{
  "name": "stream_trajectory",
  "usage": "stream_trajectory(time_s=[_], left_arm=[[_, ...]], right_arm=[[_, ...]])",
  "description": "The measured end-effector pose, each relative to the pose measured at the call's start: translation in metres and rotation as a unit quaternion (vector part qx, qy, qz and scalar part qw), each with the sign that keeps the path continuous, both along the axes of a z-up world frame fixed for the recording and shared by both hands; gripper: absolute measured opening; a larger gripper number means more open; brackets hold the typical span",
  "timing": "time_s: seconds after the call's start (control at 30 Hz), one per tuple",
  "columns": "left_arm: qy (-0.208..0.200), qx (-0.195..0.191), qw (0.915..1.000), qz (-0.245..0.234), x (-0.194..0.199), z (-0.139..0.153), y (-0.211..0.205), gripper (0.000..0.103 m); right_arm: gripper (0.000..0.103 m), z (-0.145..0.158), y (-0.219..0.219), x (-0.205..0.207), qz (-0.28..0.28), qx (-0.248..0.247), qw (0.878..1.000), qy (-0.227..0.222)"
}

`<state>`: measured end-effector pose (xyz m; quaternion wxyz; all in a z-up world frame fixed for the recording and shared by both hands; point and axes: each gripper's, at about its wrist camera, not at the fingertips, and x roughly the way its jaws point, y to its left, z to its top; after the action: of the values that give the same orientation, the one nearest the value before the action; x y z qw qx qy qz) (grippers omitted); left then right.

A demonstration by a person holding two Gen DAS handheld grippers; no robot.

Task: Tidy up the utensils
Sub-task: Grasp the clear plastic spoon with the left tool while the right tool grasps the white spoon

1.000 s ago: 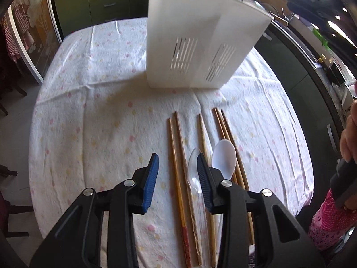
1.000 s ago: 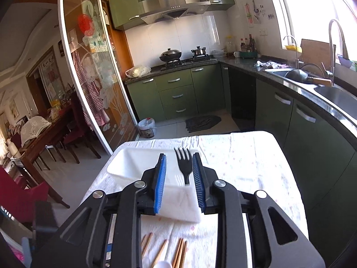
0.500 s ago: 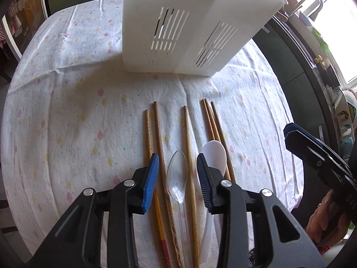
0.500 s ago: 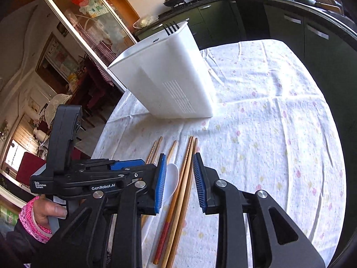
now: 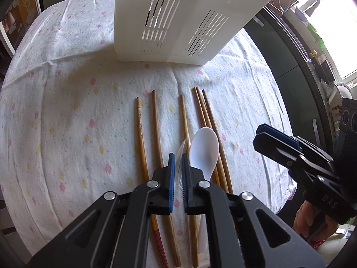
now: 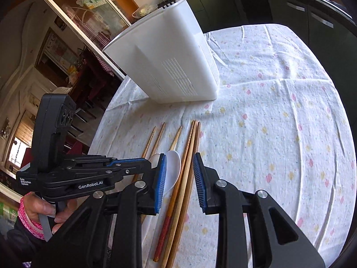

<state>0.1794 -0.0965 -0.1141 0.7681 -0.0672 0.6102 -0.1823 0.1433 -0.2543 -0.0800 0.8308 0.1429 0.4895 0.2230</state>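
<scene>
While the left gripper [image 5: 176,174] is clamped on the clear spoon [image 5: 182,147], the white spoon [image 5: 205,149] lies just beside it among chopsticks [image 5: 156,129] on the cloth-covered surface [image 5: 67,116]. Behind them stands the white caddy [image 5: 178,22], dark tines showing through its slots. At right, the right gripper [image 5: 275,143] hangs low over the surface edge.

From the right wrist, the right gripper [image 6: 179,176] stands apart over three chopsticks [image 6: 189,156]. Left gripper [image 6: 125,164] sits beside it, by the white spoon [image 6: 173,167]. Caddy [image 6: 169,62] beyond.
</scene>
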Motion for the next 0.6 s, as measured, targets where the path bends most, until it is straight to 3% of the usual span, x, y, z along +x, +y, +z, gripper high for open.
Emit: stream_trajectory(time_s=[0.13,0.6], left_arm=[[0.001,-0.013,0.9999,0.001,-0.001,0.001,0.003,0.001],[-0.01,-0.015,0.9998,-0.001,0.0,0.008,0.006,0.001]], right_arm=[[0.026,-0.012,0.006,0.003,0.014,0.002,1.0,0.021],[0.026,-0.039,0.004,0.018,0.014,0.031,0.997,0.063]])
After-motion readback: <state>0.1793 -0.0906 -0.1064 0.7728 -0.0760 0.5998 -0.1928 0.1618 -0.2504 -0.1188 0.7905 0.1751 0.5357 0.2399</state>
